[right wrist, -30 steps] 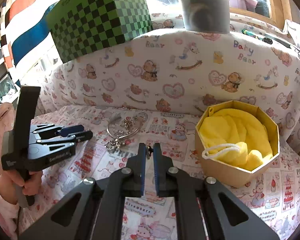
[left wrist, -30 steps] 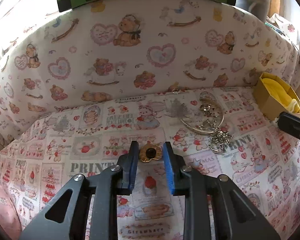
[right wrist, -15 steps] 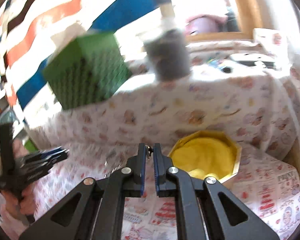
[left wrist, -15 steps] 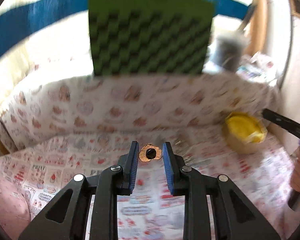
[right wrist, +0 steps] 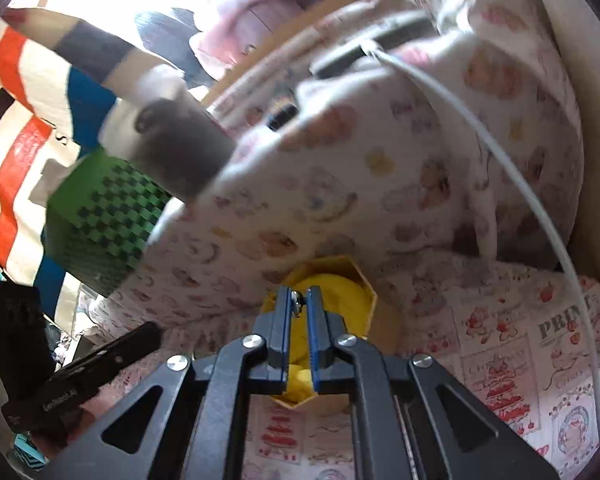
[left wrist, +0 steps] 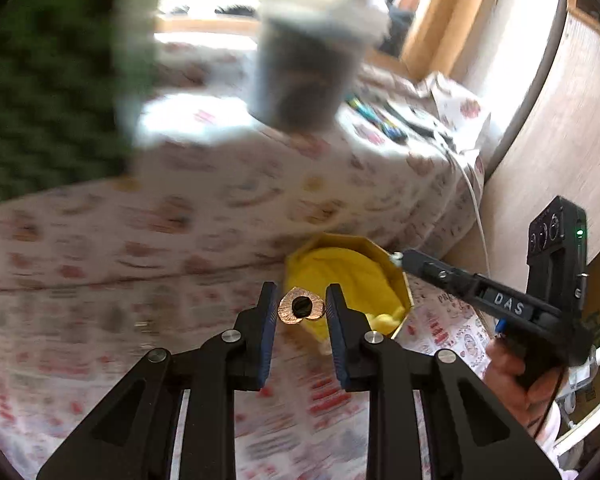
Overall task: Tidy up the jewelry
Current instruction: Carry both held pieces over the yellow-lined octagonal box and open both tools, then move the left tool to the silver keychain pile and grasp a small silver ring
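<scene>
Two pieces in transit: our left gripper [left wrist: 301, 307] pinches round gold flower-shaped brooch [left wrist: 301, 309], right gripper [right wrist: 298, 306] pinches small silver piece [right wrist: 297, 303]. Both near octagonal yellow-lined box [right wrist: 366, 286], w/ neither dropped yet; remaining jewelry not visible.

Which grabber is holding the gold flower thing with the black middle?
The left gripper holds the gold flower piece. The right gripper pinches only a small silver bit.
</scene>
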Demonstrator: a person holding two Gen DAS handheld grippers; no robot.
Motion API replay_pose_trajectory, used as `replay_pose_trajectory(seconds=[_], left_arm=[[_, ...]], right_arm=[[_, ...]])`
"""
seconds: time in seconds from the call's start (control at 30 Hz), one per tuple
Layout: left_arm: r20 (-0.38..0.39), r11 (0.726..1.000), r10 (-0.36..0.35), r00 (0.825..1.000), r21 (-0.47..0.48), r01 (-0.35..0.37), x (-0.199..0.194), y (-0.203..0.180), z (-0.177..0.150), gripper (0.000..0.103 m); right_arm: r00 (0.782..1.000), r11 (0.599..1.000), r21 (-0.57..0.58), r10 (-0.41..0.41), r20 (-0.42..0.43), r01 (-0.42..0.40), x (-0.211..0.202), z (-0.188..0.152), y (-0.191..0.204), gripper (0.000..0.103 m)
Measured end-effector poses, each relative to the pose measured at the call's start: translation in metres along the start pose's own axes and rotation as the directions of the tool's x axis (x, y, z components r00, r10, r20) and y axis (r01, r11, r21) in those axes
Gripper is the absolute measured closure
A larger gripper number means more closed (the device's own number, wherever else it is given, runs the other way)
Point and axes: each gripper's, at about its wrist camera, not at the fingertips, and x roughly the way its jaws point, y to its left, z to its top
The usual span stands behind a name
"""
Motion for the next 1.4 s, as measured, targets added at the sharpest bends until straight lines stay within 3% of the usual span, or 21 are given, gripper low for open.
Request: replay_pose_trajectory(seconds=[0.17, 0.23, 0.3, 0.4, 0.47, 0.57, 0.63, 0.7, 0.8, 1.03, 1.2, 1.4], left_arm=[[-0.074, 1.0, -0.027, 0.997, -0.002, 0.027, 0.04, -0.016, -0.001, 0.08], [-0.064, 0.999, -0.044, 0.997, -0.013, 0.044, 0.047, -0.019, -0.001, 0.079], [-0.046, 0.999, -0.053, 0.998, -0.008, 0.053, 0.049, -0.022, 0.001, 0.077], [-0.02, 1.0, -0.007, 1.0, 0.0, 0.007, 0.045, -0.02, 0.003, 0.071], [-0.007, 1.0, 0.023, 1.0, 0.012, -0.022, 0.031, -0.014, 0.005, 0.071], [0.036, 0.997, 0.07, 0.997, 0.04, -0.071, -0.01, 0.012, 0.001, 0.063], [0.081, 0.981, 0.178, 0.981, 0.062, -0.183, -0.037, 0.032, -0.006, 0.06], [0.131, 0.957, 0.273, 0.953, 0.063, -0.283, -0.063, 0.052, -0.013, 0.057], [0.151, 0.943, 0.328, 0.932, 0.004, -0.333, -0.086, 0.082, -0.017, 0.057], [0.021, 0.933, 0.311, 0.95, -0.197, -0.302, -0.073, 0.144, -0.017, 0.059], [-0.042, 0.929, 0.295, 0.954, -0.223, -0.297, -0.034, 0.161, -0.011, 0.069], [-0.117, 0.934, 0.202, 0.972, -0.276, -0.227, 0.016, 0.17, -0.012, 0.078]], right_arm=[[1.0, 0.999, 0.01, 0.03, -0.008, -0.03, 0.001, 0.004, -0.003, 0.095], [0.998, 0.998, 0.039, 0.055, -0.002, -0.055, -0.002, 0.006, -0.009, 0.094], [0.998, 0.997, 0.058, 0.057, 0.005, -0.057, -0.009, 0.007, -0.017, 0.087], [0.999, 0.998, 0.051, 0.037, 0.027, -0.039, -0.014, 0.009, -0.016, 0.084], [0.999, 0.999, 0.042, 0.017, 0.045, -0.019, -0.017, 0.009, -0.013, 0.076], [0.999, 1.0, 0.026, 0.003, 0.044, -0.004, -0.018, 0.008, -0.011, 0.073], [0.998, 1.0, 0.012, -0.025, 0.052, 0.025, -0.018, 0.007, -0.008, 0.071], [0.997, 0.998, -0.019, -0.057, 0.058, 0.058, -0.016, 0.006, -0.002, 0.068], [0.994, 0.994, -0.059, -0.092, 0.059, 0.096, -0.01, 0.001, 0.008, 0.06], [0.987, 0.98, -0.125, -0.149, 0.05, 0.155, -0.002, -0.004, 0.018, 0.053], [0.98, 0.972, -0.128, -0.191, 0.061, 0.198, 0.0, -0.004, 0.015, 0.049], [0.98, 0.964, -0.175, -0.193, 0.053, 0.199, 0.006, -0.008, 0.025, 0.049]])
